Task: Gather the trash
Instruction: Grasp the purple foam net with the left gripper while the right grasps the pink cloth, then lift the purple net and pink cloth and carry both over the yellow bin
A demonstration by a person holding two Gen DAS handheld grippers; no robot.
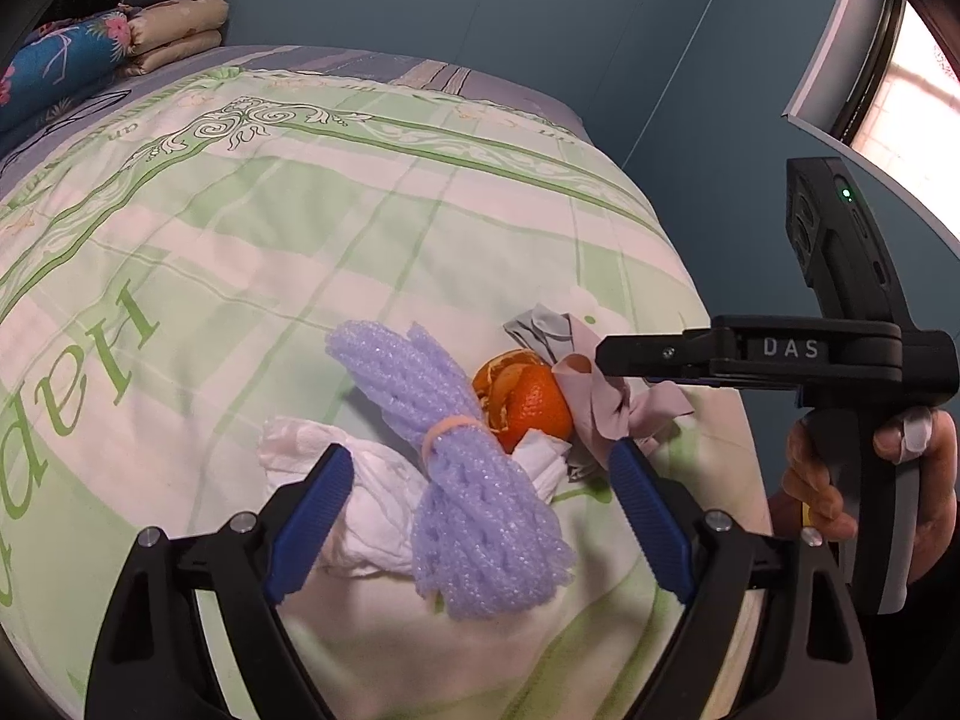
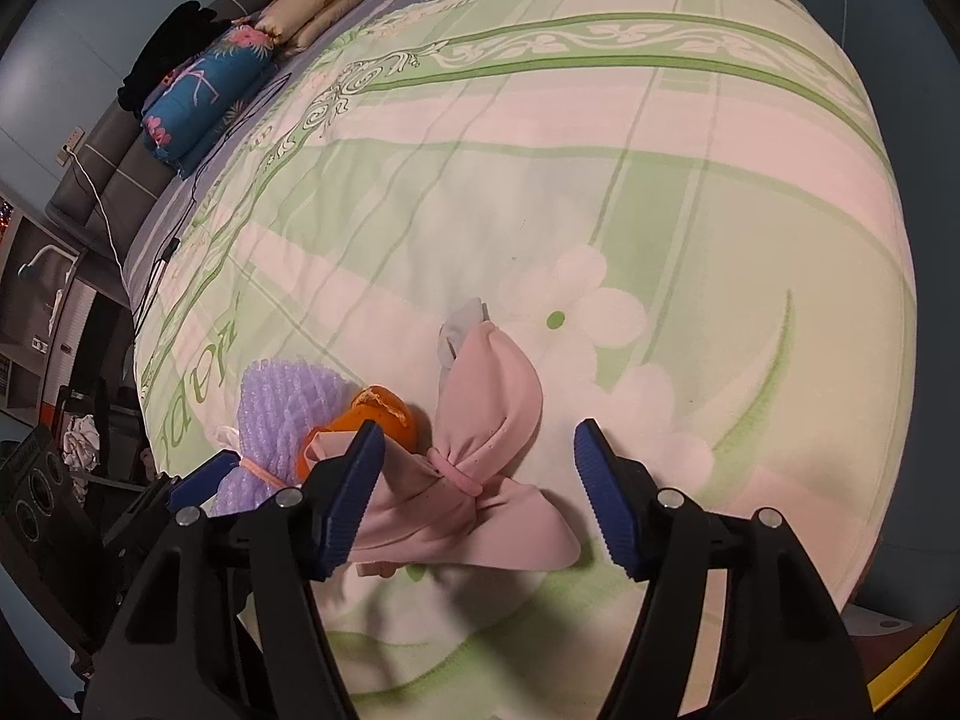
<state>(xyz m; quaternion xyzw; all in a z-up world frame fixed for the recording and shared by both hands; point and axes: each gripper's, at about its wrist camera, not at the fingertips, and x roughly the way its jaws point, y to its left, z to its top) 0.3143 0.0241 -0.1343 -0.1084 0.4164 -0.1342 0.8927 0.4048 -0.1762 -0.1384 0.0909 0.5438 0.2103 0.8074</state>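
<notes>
A pile of trash lies on the bed's green and white quilt [image 1: 252, 228]. A purple foam net bundle [image 1: 462, 480] tied with a rubber band lies between the open fingers of my left gripper [image 1: 480, 486]. Beside it are crumpled white tissue [image 1: 372, 498], orange peel [image 1: 528, 402] and a pink cloth bundle [image 1: 606, 402]. My right gripper [image 2: 477, 462] is open above the pink cloth bundle [image 2: 486, 450], which is tied with a pink band. The orange peel [image 2: 372, 420] and purple net [image 2: 282, 414] lie to its left. The right gripper also shows in the left wrist view [image 1: 606, 354].
Folded blankets and a blue floral pillow [image 2: 204, 96] lie at the head of the bed. A grey headboard [image 2: 120, 144] and a white cable [image 2: 96, 192] are at the left. A blue wall [image 1: 480, 6] and a window [image 1: 900, 90] stand beyond the bed.
</notes>
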